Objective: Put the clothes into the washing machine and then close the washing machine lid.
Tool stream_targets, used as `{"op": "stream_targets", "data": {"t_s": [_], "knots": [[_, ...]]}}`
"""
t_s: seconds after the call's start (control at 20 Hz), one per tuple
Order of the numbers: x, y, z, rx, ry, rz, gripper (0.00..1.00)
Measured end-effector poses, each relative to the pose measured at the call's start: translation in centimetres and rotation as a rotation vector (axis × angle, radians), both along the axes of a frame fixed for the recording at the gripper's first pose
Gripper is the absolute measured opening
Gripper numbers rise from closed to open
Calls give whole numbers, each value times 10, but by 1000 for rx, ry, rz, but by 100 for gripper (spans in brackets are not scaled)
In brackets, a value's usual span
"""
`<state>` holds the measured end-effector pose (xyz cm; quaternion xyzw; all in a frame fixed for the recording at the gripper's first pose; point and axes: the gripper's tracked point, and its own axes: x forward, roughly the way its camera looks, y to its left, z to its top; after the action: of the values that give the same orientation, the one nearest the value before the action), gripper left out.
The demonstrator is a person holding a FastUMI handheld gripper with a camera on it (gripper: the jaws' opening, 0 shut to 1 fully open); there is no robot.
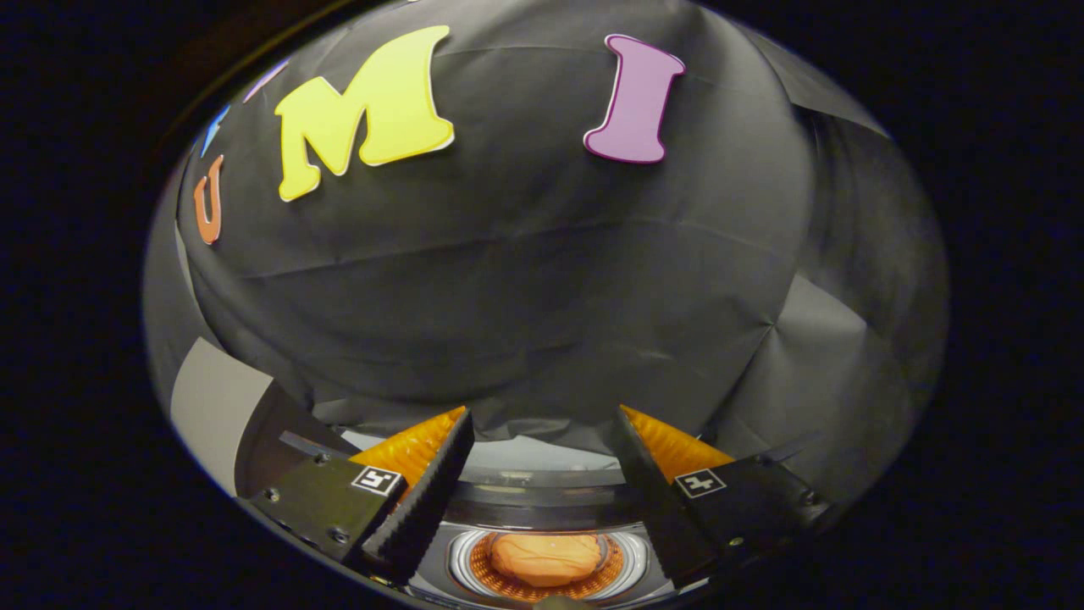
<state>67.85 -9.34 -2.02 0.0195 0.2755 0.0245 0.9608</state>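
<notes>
Tool wide, holding nothing | orange clothes in washing machine drum between fingers

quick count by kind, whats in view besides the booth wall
Washing machine: 1, its opening seen between the open fingers of the gripper
Orange clothing item: 1, lying inside the drum
Gripper: 1, holding nothing
Total: 3

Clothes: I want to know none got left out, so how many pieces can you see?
1: an orange garment lies in the washing machine drum, below the open gripper. Others may be hidden.
</notes>
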Motion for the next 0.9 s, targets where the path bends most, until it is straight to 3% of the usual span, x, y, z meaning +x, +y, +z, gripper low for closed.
{"op": "stream_targets", "data": {"t_s": [0.9], "knots": [[4, -1, 1, -28, -72, -17, 100]]}}
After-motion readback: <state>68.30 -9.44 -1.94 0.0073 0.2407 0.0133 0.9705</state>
